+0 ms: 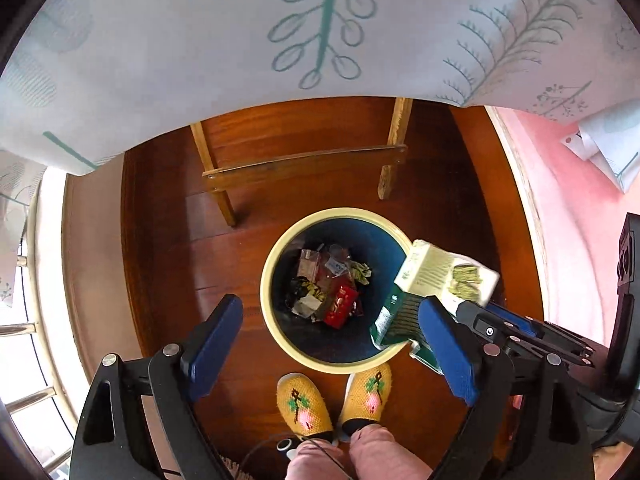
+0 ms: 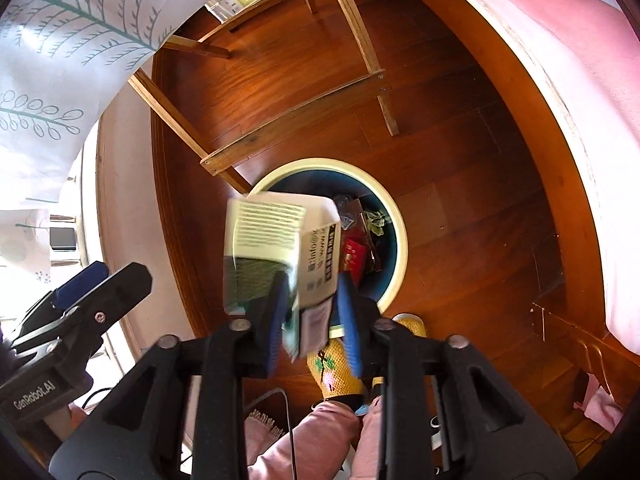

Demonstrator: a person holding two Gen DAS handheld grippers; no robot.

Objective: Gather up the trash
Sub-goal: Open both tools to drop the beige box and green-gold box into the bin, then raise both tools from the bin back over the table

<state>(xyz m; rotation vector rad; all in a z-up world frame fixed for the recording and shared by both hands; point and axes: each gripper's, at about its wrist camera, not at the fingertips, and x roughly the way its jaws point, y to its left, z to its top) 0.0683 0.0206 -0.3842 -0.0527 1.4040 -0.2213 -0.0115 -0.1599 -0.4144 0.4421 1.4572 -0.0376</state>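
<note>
Blue-padded right gripper (image 2: 310, 312), item one: its two fingers pinch the lower end of a white-and-green carton (image 2: 280, 236), which sticks out ahead of the pads and hangs over the near rim of the waste bin (image 2: 394, 216). Carton: I judge it light, thin-walled card, likely empty and easy to crush; the hold on its narrow sides near one end looks adequate, though the long free end could swing, and the printed faces may be a little slick. It shows some motion blur in the right wrist view, so I cannot tell how square it sits between the pads. Left gripper (image 1: 336, 348), item two: fingers spread wide, holding nothing, poised above the bin with the carton (image 1: 440, 276) just off its right finger. Bin, cream rim and dark blue inside, directly below and ahead of both grippers; contents are crumpled wrappers (image 1: 328, 288), one of them red. Surface: polished reddish wooden floor (image 1: 168, 248), bare around the bin. Beyond the bin, pale wooden table legs (image 1: 304, 164) under a leaf-printed cloth (image 1: 320, 32); pink bedding (image 2: 592, 80) to the right. Knitted yellow slippers (image 1: 332, 400) stand just behind the bin.
</note>
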